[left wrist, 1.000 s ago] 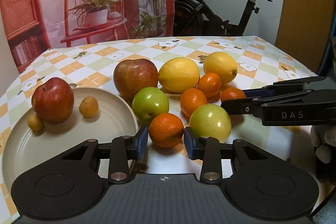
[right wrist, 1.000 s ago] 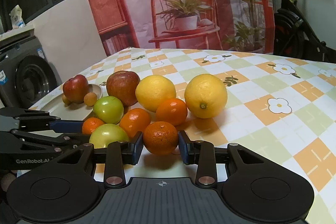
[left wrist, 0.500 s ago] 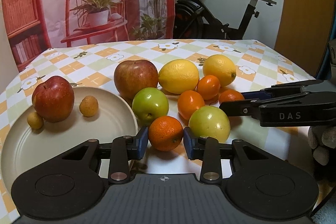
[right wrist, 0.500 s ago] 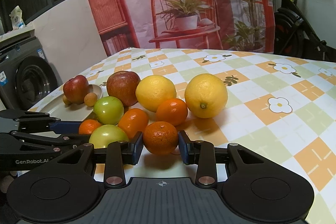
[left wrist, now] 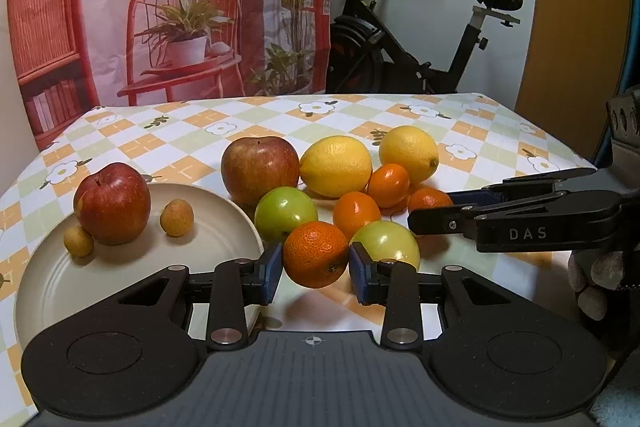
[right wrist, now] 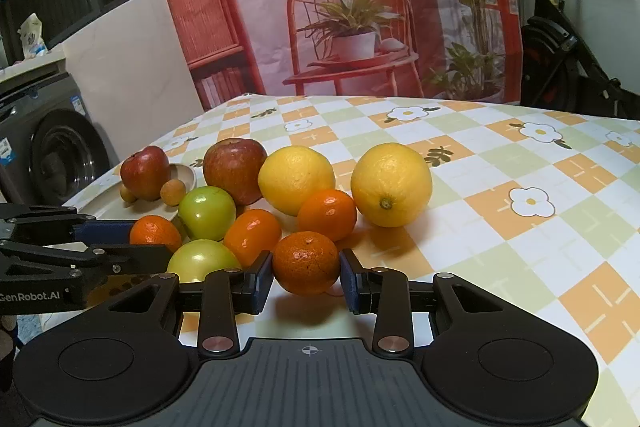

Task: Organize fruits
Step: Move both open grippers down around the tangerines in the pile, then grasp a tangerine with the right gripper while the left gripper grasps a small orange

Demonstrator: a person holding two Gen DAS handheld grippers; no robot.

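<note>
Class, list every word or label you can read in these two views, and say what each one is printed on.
"DAS": on the side of the right claw.
"GenRobot.AI": on the side of the left claw.
Sticker on the washing machine: too small to read.
Nothing else readable.

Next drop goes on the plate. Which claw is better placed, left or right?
Left. The left claw grips a mandarin right beside the plate. The right claw grips a second mandarin, but the fruit pile lies between it and the plate.
</note>
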